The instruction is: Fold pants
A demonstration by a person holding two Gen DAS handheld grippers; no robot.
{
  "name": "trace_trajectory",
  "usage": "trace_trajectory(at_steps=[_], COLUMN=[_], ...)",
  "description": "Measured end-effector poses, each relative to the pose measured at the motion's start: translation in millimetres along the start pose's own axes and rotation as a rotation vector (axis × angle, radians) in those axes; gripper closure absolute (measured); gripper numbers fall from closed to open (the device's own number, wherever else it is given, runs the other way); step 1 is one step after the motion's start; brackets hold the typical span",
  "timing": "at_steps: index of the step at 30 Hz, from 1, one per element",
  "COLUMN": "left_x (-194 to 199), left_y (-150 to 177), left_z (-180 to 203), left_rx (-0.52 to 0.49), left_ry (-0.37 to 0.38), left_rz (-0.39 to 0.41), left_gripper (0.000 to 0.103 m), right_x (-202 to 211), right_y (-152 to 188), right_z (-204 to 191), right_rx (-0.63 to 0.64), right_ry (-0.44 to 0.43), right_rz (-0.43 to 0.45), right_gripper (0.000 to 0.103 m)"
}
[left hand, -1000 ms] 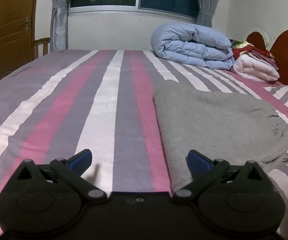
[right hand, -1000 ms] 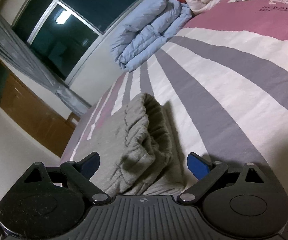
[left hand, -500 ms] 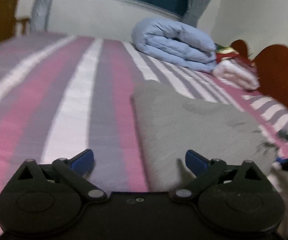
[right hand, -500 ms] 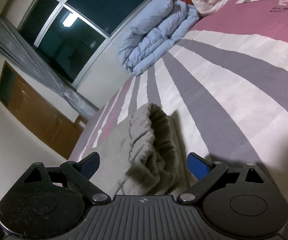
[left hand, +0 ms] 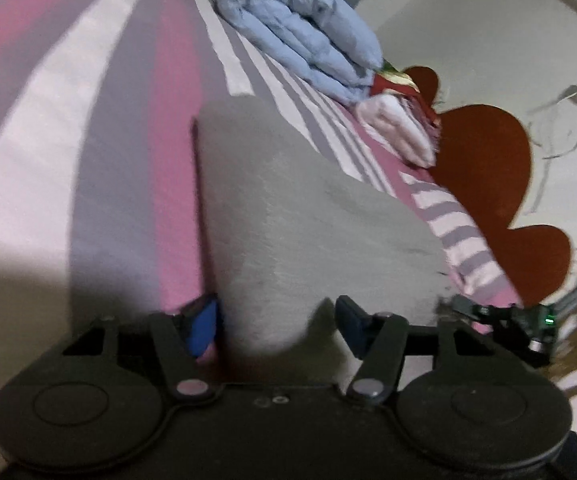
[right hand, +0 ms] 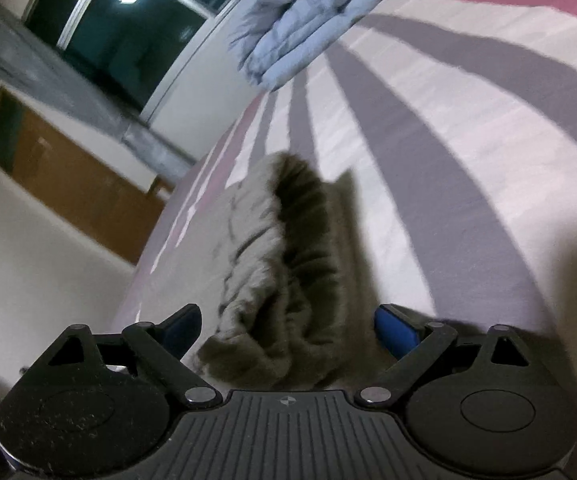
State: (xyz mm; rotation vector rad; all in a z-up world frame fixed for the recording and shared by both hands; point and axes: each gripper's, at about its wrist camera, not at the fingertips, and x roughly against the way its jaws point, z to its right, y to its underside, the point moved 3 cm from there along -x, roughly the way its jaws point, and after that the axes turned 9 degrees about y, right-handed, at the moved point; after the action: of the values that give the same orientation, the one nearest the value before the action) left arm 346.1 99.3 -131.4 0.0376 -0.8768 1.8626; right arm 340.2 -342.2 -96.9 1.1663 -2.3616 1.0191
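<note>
Grey pants (left hand: 296,208) lie folded flat on the striped bed sheet (left hand: 88,140). My left gripper (left hand: 276,316) is at their near corner. Its jaws are closing with that corner between them, the left pad at the pants' edge and the right pad over the cloth. My right gripper (right hand: 288,320) straddles the gathered waistband end of the pants (right hand: 280,280). Its wide jaws are starting to close, both pads clear of the cloth. In the left wrist view the right gripper (left hand: 500,316) shows at the pants' far right edge.
A folded blue duvet (left hand: 300,28) and pink-white bedding (left hand: 396,128) lie beside the red-brown headboard (left hand: 484,152). The duvet (right hand: 300,20) lies below a dark window (right hand: 128,20), with a wooden door (right hand: 72,184) to the left.
My left gripper swung right and down onto the pants' corner, rolled, and its jaws narrowed. My right gripper moved closer to the waistband.
</note>
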Motion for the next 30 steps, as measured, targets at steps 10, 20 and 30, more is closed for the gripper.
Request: trace_trajectory(at_steps=[10,20,30], left_x=[-11.5,-7.3,33.1], left_y=[-15.1,-26.7,-130.1], left_z=[-35.1,-15.0,-38.6], left_rx=[0.109,0.120,0.030], left_ry=[0.131,0.206,0.129], left_rz=[-0.056,0.109,0.207], left_gripper=[0.065,0.079,0.078], right_x=[-10.9,-31.3,-100.5], right_y=[-13.3,-37.5,-109.0], right_z=[20.9,-27.6,-79.7], right_rx=[-0.052,0.015,0.104], right_ry=[-0.090,-0.185,-0.236], right_rz=[-0.099,-0.081,-0.059], right_gripper=[0.037,0.046,0.048])
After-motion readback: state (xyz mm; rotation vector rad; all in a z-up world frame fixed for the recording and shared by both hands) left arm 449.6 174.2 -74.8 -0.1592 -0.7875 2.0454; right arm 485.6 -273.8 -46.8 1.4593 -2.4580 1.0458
